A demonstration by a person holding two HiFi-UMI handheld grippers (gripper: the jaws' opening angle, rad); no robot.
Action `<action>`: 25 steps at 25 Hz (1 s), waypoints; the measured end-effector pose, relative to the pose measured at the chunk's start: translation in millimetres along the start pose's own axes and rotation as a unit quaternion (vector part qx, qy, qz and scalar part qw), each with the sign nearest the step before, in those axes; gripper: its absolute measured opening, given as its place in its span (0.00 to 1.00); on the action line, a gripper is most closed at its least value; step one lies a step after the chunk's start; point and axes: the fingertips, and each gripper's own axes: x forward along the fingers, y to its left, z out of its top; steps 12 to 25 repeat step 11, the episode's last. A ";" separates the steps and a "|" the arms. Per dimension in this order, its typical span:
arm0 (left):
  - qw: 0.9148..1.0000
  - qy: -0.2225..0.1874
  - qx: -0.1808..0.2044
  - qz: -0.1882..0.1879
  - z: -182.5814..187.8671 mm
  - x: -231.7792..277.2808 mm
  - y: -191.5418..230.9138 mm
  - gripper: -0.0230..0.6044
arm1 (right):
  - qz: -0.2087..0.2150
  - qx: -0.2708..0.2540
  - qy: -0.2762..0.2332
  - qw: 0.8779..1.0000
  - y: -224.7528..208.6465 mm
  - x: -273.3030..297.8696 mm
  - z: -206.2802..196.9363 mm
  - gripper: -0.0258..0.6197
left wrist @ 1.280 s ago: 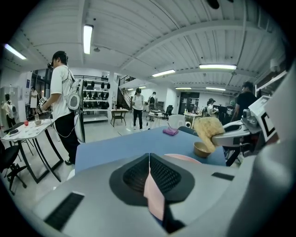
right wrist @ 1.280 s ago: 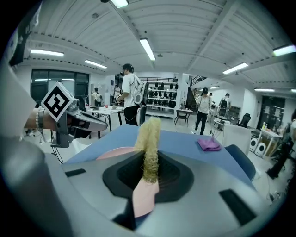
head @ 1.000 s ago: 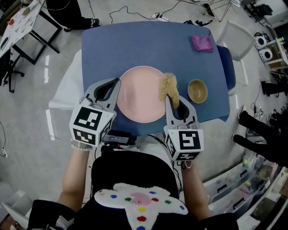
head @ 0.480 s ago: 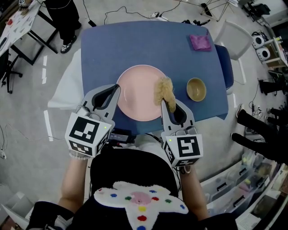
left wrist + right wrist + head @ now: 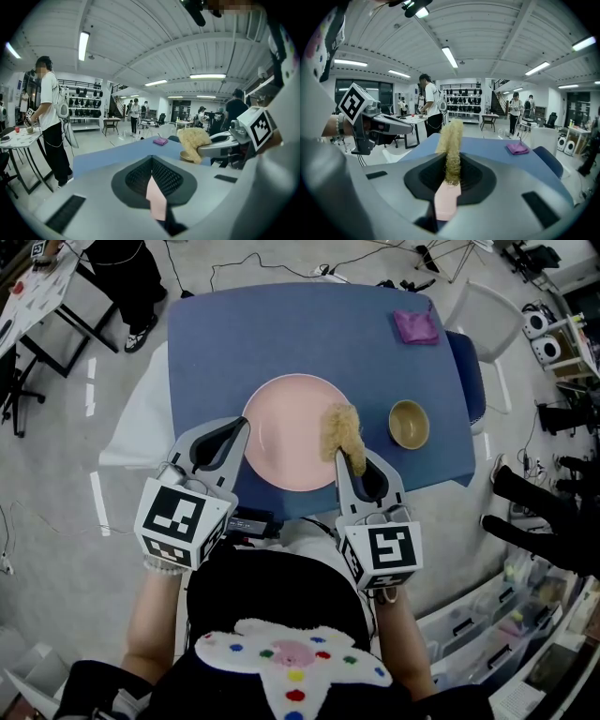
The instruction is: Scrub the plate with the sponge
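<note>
A round pink plate (image 5: 286, 432) lies on the blue table (image 5: 281, 334), near its front edge. My left gripper (image 5: 242, 425) is shut on the plate's left rim, and a pink sliver of the plate (image 5: 156, 201) shows between its jaws. My right gripper (image 5: 349, 456) is shut on a tan fibrous sponge (image 5: 342, 432), which rests over the plate's right part. In the right gripper view the sponge (image 5: 451, 140) stands up from the jaws with the plate (image 5: 447, 201) below it. From the left gripper view I see the sponge (image 5: 193, 139) held in the right gripper (image 5: 202, 150).
A small tan bowl (image 5: 410, 425) sits just right of the plate. A purple cloth (image 5: 417, 326) lies at the table's far right corner. A white chair (image 5: 492, 320) stands beyond that corner. People stand at a side table (image 5: 18, 138) to the left.
A second ago the sponge sat at the plate's right edge; it now lies a little further in over the plate. The left gripper shifted slightly. Nothing has moved in the last half second.
</note>
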 end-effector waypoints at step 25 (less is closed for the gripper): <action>1.000 -0.003 0.000 -0.004 -0.9 0.7 3.3 0.05 | -0.011 0.003 0.002 1.000 0.3 0.7 -2.3 0.12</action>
